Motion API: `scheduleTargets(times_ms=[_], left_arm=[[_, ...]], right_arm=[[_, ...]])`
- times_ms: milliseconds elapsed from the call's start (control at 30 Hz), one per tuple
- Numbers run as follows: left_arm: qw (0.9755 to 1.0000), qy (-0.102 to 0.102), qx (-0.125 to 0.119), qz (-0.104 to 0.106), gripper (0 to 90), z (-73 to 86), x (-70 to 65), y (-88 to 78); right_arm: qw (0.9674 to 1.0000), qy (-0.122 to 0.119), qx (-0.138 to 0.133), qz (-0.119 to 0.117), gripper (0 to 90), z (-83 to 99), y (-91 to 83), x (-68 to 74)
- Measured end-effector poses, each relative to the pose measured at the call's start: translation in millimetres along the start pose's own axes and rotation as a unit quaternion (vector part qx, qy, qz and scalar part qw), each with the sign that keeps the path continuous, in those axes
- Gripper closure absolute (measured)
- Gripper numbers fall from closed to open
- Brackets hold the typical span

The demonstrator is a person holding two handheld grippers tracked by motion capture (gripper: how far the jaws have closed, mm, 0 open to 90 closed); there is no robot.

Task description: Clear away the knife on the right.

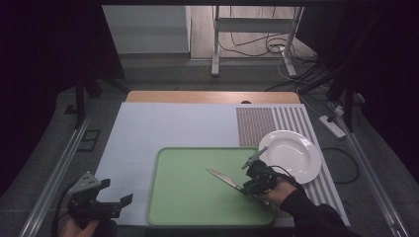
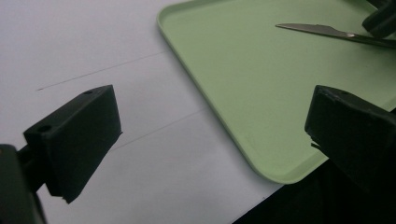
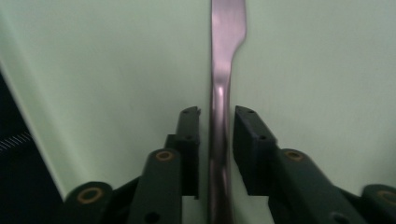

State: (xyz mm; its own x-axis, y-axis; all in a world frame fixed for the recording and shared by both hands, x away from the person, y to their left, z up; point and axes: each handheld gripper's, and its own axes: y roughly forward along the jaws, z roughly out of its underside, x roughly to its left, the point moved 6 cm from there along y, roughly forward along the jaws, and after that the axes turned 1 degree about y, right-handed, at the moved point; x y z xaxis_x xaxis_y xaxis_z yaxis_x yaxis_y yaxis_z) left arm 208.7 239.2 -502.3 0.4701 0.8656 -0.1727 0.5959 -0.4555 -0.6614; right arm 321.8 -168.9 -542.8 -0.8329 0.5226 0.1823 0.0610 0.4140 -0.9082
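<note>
Looking from the high view, the knife (image 1: 225,178) lies over the green tray (image 1: 183,197), at its right part, and seems thin, stiff, slippery metal; the handle is the best place to hold. In the left gripper view, the left gripper (image 2: 212,126) stands wide and empty beside the tray. In the right gripper view, the right gripper (image 3: 217,122) has narrow jaws beside the handle, with small gaps, not pressing.

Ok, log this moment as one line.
right gripper: jaws around knife handle, small gap | knife: over green tray | left gripper: open, empty | plate: empty
</note>
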Motion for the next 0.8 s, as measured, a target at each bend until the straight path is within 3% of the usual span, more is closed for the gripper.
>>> scheduleTargets(times_ms=[33, 67, 133, 233, 367, 400, 533, 600, 733, 800], left_arm=[[1.0, 0.001, 0.0, 0.0, 3.3, 0.0, -0.1, 0.2], [1.0, 0.001, 0.001, -0.001, 3.3, 0.0, -0.2, 0.3], [1.0, 0.0, 0.001, -0.001, 3.3, -0.1, -0.2, 0.4], [1.0, 0.0, 0.002, -0.002, 3.3, 0.0, -0.2, 0.6], [1.0, 0.0, 0.002, -0.001, 3.3, 0.1, 0.1, 0.4], [1.0, 0.0, 0.002, -0.001, 3.3, 0.1, 0.0, 0.4], [1.0, 0.002, 0.001, -0.001, 3.3, 0.2, -0.2, 0.1], [1.0, 0.002, 0.001, -0.001, 3.3, 0.2, -0.2, 0.0], [1.0, 0.004, 0.001, -0.002, 3.3, 0.1, -0.7, -0.1], [1.0, 0.004, 0.001, -0.002, 3.3, 0.1, -0.7, 0.0]], right_arm=[[0.9999, 0.001, -0.011, -0.006, 77.2, -4.7, -3.0, 0.5], [0.9995, -0.021, -0.024, -0.009, 89.3, -14.4, -6.1, 4.2], [0.9991, -0.029, -0.027, -0.01, 90.0, -18.3, -5.6, 6.5], [0.9972, -0.071, -0.016, -0.013, 90.0, -35.2, 6.8, 16.5], [0.9946, -0.103, 0.001, -0.014, 90.0, -49.5, 31.0, 23.8], [0.994, -0.109, 0.01, -0.001, 90.0, -52.9, 39.9, 22.3], [0.994, -0.108, 0.01, 0.008, 90.0, -56.3, 44.4, 15.8], [0.9939, -0.106, 0.011, 0.027, 90.0, -55.7, 41.8, 7.6], [0.9958, -0.077, 0.011, 0.048, 90.0, -46.5, 31.3, -16.6], [0.9959, -0.073, 0.012, 0.052, 90.0, -44.5, 29.4, -19.8]])
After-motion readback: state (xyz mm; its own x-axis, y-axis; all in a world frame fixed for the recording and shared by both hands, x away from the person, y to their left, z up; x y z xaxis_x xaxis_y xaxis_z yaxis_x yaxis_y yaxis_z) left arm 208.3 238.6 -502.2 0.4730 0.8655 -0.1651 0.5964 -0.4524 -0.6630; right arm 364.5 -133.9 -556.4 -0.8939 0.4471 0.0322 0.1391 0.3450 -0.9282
